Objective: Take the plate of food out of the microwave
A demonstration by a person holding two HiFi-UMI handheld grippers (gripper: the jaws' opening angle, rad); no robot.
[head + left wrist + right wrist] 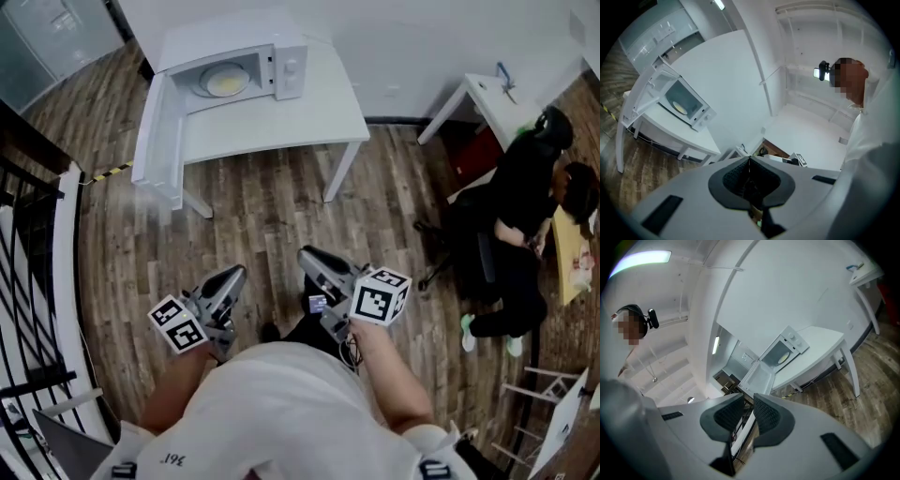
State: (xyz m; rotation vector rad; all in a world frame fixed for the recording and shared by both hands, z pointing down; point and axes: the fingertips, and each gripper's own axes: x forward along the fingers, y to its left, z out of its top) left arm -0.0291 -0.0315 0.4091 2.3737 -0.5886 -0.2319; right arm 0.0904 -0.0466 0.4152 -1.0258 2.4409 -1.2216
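Plate of food (225,82) sits inside the microwave (281,67), door swung wide, on the white counter (281,127), straight ahead across the floor, well apart from left gripper (231,277), pinched closed on nothing, and right gripper (313,259), slightly parted, empty; neither clearly nearer.

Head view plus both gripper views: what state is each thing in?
Microwave: on the table, unemptied.
Door: swung wide open.
Plate: inside the microwave, food on it.
Left gripper: shut, empty.
Right gripper: jaws apart, nothing between them.
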